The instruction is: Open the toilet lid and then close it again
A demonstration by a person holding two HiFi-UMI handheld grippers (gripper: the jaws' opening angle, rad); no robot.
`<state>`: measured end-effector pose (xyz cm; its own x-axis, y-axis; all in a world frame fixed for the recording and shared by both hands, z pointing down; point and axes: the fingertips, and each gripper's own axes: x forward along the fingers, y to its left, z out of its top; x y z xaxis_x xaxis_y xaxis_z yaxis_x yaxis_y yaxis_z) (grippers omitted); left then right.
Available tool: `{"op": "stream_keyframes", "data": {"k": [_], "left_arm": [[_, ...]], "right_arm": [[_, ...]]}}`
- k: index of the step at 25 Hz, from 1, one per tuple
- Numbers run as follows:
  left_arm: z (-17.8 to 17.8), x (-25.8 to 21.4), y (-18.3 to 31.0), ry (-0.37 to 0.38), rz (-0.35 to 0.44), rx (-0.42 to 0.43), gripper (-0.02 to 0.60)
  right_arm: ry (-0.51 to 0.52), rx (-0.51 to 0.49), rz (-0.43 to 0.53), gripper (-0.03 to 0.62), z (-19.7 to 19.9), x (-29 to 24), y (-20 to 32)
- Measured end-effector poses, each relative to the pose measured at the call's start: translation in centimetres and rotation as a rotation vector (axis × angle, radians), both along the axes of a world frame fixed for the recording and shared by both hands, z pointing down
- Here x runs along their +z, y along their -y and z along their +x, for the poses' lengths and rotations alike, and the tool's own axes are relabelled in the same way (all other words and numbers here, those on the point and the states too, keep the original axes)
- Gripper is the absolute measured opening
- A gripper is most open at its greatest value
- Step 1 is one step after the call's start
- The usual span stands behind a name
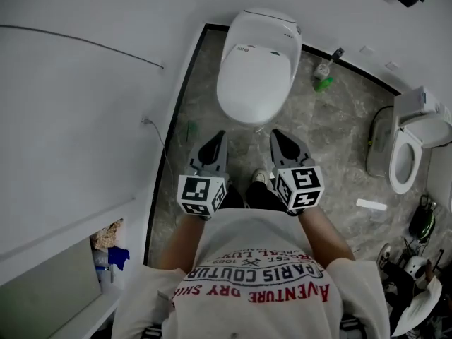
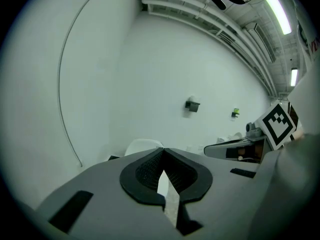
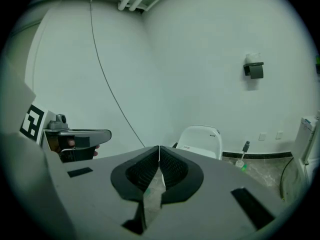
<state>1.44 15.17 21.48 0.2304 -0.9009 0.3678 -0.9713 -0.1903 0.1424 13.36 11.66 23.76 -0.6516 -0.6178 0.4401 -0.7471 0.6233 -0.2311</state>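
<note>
A white toilet [image 1: 258,65] with its lid down stands against the wall at the top of the head view. It also shows in the right gripper view as the toilet [image 3: 201,141], and the left gripper view catches only its top edge [image 2: 142,145]. My left gripper [image 1: 218,137] and right gripper [image 1: 276,135] hover side by side just short of the bowl's front, both shut with nothing between the jaws. Neither touches the lid. The left gripper's tips [image 2: 162,150] and the right gripper's tips [image 3: 159,148] are pressed together.
A second toilet [image 1: 410,149] with an open seat stands at the right. A toilet brush and green bottle [image 1: 325,74] sit on the marble floor [image 1: 339,133] beside the first toilet. White walls close in on the left. The person's shoes [image 1: 258,180] are near the bowl.
</note>
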Motion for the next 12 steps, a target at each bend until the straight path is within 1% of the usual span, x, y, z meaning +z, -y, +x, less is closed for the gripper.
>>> {"op": "stream_keyframes", "data": {"k": [5,8,12], "left_arm": [[-1.7,2.9,3.7,0.005,-0.02,0.046,0.008],[-2.5,5.0,6.1,-0.017,-0.064,0.109,0.008],[-3.5,8.0,9.2,-0.038,-0.118,0.213,0.008]], "right_arm": [[-0.029,0.016,-0.016,0.015,-1.7,3.0,2.9],[-0.048,0.061,-0.039,0.015,-2.7,4.3,4.7],[-0.061,0.151,-0.063,0.015,-4.1,6.1,7.2]]}}
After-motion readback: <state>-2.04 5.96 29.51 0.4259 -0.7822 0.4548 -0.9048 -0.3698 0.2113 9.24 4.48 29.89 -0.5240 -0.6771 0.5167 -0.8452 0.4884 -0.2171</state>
